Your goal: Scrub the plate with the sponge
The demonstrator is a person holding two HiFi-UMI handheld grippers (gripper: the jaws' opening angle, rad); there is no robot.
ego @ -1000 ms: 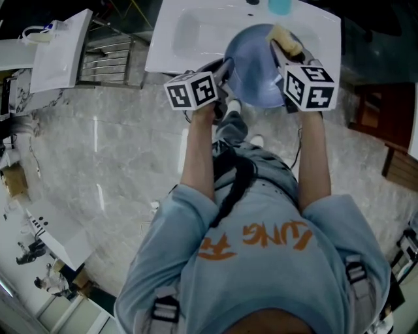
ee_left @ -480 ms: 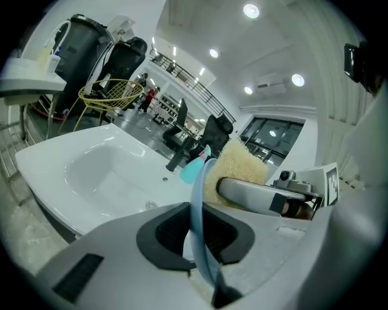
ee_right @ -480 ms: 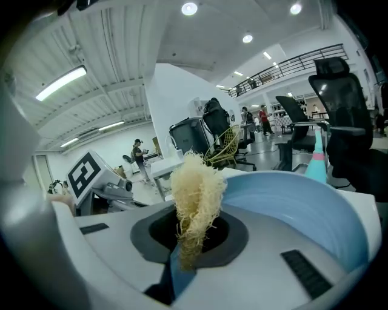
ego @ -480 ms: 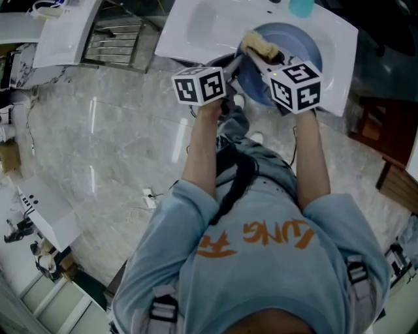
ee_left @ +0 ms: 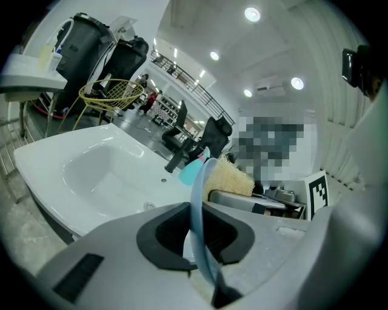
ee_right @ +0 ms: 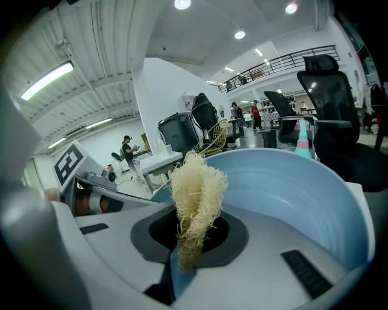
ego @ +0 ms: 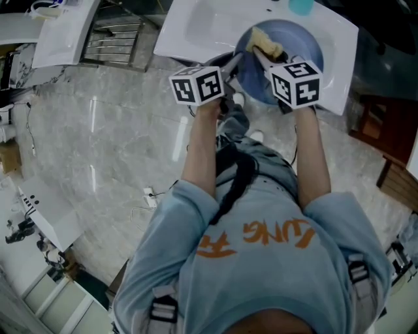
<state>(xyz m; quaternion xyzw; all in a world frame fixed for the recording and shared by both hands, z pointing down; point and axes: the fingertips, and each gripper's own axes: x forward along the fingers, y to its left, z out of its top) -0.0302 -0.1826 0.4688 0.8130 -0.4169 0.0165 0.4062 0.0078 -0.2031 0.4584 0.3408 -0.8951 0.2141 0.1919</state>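
A round blue plate (ego: 294,42) is held tilted over the white sink (ego: 196,29). My left gripper (ego: 230,65) is shut on the plate's left rim (ee_left: 199,200), which runs edge-on between its jaws. My right gripper (ego: 261,55) is shut on a pale yellow fibrous sponge (ego: 264,40). The sponge lies against the upper left of the plate's face. In the right gripper view the sponge (ee_right: 195,197) sticks up from the jaws, with the plate's hollow (ee_right: 291,187) right behind it. In the left gripper view the sponge (ee_left: 230,178) shows beside the rim.
A teal bottle (ego: 302,6) and a black faucet (ee_left: 182,154) stand at the sink's back edge. A metal rack (ego: 111,42) and a second white basin (ego: 65,32) are to the left. Wooden furniture (ego: 392,173) stands at the right on the marble floor.
The right gripper has carried the sponge from the plate's upper right rim across to its upper left part. The left gripper has kept its hold on the rim.
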